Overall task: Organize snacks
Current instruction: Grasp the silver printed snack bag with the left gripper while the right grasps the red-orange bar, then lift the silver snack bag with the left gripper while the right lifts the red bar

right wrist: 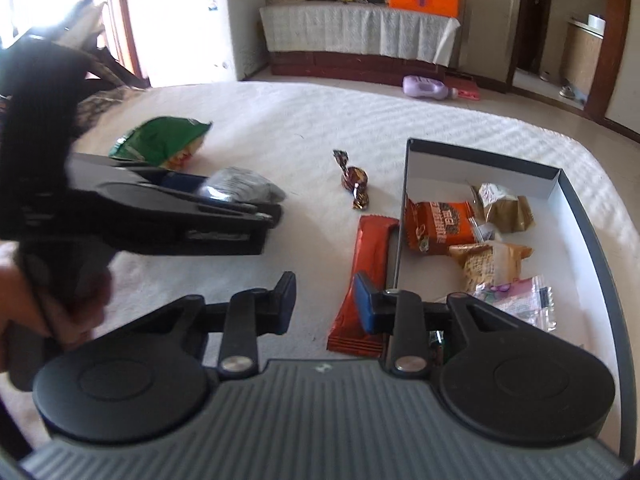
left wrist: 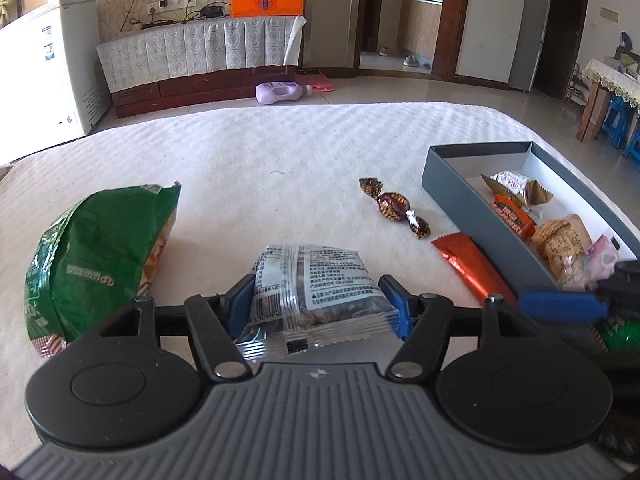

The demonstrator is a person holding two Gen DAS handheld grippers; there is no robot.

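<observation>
Two grippers are at work over the white bedspread (left wrist: 280, 152), and only one has anything in it. The left gripper (left wrist: 320, 304) pinches a clear packet (left wrist: 316, 284) across its width, blue pads (left wrist: 394, 304) pressed into both side edges, so the packet hangs crosswise between the fingers with its printed face up; a grip like that should let it drop flat once released. Ahead and to the right of that gripper sits the grey box (left wrist: 472, 196), already holding several wrapped snacks, which looks like the packet's destination. Between gripper and box lie a twisted-wrapper candy (left wrist: 394, 206) and an orange bar (left wrist: 472, 270), the bar resting right against the box's near wall. To the left gripper's left lies a green bag (left wrist: 96, 260), untouched. The right gripper (right wrist: 326, 300) is spread and holds nothing; it hovers with its right finger over the near end of the orange bar (right wrist: 368, 276), beside the box wall (right wrist: 402, 200), probably lined up to take the bar. Sorting seems partway done, with four items outside the box.
</observation>
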